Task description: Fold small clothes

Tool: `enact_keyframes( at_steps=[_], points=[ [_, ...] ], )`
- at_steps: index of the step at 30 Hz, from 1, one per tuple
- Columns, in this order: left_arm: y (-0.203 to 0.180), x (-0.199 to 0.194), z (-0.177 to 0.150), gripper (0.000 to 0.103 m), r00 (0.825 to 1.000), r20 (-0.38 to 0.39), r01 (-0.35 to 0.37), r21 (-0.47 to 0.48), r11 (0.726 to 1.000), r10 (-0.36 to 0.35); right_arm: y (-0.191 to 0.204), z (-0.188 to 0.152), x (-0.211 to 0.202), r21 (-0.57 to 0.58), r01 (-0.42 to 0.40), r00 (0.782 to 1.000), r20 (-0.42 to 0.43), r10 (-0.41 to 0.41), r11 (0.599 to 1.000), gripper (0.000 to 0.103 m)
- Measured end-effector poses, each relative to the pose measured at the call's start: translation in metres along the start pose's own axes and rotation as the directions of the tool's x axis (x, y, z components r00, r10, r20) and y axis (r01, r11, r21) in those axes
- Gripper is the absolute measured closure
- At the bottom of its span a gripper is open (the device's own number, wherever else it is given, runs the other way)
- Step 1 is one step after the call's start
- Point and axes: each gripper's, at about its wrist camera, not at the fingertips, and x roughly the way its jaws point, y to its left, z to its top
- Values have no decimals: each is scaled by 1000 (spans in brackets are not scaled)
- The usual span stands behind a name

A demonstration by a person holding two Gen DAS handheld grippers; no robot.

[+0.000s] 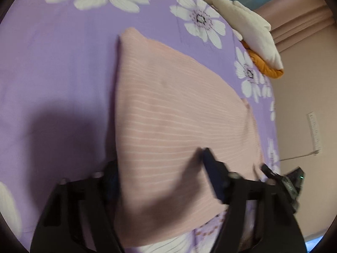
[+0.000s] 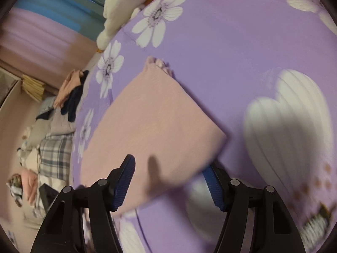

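Both left tongs point(image 1: 160, 168) and right tongs point(image 2: 170, 175) apart, empty, just above folded pink garment point(image 1: 168, 109). Fold apparently done; next, set aside.

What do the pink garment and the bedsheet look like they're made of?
Pink garment: looks like a soft ribbed or fine-striped knit, matte; thin pale lines run across it and the folded edges are rounded. Bedsheet: looks like smooth woven cotton or a blend, matte, with flat printed white flowers and few creases. Blur leaves the exact weave open.
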Motion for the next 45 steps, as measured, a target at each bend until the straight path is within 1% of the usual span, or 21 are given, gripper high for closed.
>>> enact_keyframes(
  at_steps=[2, 3, 4, 5, 7, 11, 14, 18, 20, 23, 25, 26, 28, 30, 32, 34, 35, 37, 40, 42, 45],
  points=[
    [-5, 1, 0, 54, 999, 27, -38, -17, 999, 39, 10, 8, 11, -46, 27, 999, 38, -26, 999, 38],
    [-7, 1, -1, 66, 999, 27, -36, -19, 999, 36, 14, 13, 16, -49, 34, 998, 55, -31, 998, 49],
    [-6, 1, -1, 70, 1000, 21, -22, -29, 999, 23, 15, 13, 18, -50, 33, 998, 61, -29, 998, 69],
    [-7, -2, -2, 72, 999, 29, -19, -39, 999, 20, 16, 13, 21, -50, 36, 998, 56, -33, 998, 79],
    [-13, -7, -5, 81, 999, 41, -33, -24, 999, 34, 17, 13, 23, -31, 34, 998, 45, -33, 999, 84],
    [-33, -27, -15, 82, 998, 56, -37, 31, 999, 35, 31, 3, -14, -85, 3, 995, 101, 6, 996, 85],
    [-47, -36, -32, 82, 999, 21, -51, 75, 996, 49, 42, -5, -46, -125, -9, 991, 129, 25, 992, 85],
    [-54, -45, -68, 81, 998, -24, -50, 100, 994, 53, 49, -26, -90, -184, 47, 986, 166, -16, 982, 85],
    [-53, -45, -90, 80, 997, -51, -58, 114, 992, 64, 52, -33, -101, -204, 65, 985, 172, -30, 977, 85],
    [-50, -40, -112, 74, 991, -64, -111, 149, 983, 121, 56, -46, -114, -239, 101, 983, 175, -59, 966, 85],
    [-46, -40, -120, 70, 986, -48, -149, 165, 975, 159, 64, -52, -114, -280, 135, 980, 179, -86, 950, 85],
    [-45, -42, -121, 69, 986, -41, -153, 164, 975, 161, 69, -54, -113, -304, 156, 977, 186, -102, 940, 85],
    [-42, -45, -121, 60, 983, -47, -166, 156, 974, 175, 82, -58, -109, -362, 197, 971, 202, -130, 911, 85],
    [-41, -54, -122, 60, 981, -33, -183, 164, 969, 191, 95, -60, -106, -400, 196, 972, 201, -123, 895, 85],
    [-41, -66, -121, 59, 980, 2, -196, 169, 966, 198, 110, -62, -102, -449, 185, 975, 192, -107, 874, 85],
    [-39, -77, -122, 53, 977, 34, -212, 163, 964, 210, 129, -68, -95, -511, 198, 974, 197, -110, 836, 85],
    [-37, -83, -123, 52, 975, 47, -222, 159, 962, 217, 139, -71, -91, -541, 200, 975, 194, -110, 817, 85],
    [-31, -92, -122, 52, 971, 66, -236, 150, 960, 228, 156, -79, -83, -597, 182, 980, 171, -98, 782, 85],
    [-23, -101, -120, 51, 971, 71, -236, 116, 965, 229, 184, -96, -68, -688, 155, 987, 136, -84, 709, 85],
    [-15, -109, -118, 51, 972, 71, -229, 82, 970, 224, 194, -107, -61, -724, 138, 990, 117, -77, 676, 85],
    [-11, -117, -117, 51, 972, 84, -223, 62, 973, 218, 209, -123, -44, -767, 90, 996, 61, -68, 635, 85]
  ],
)
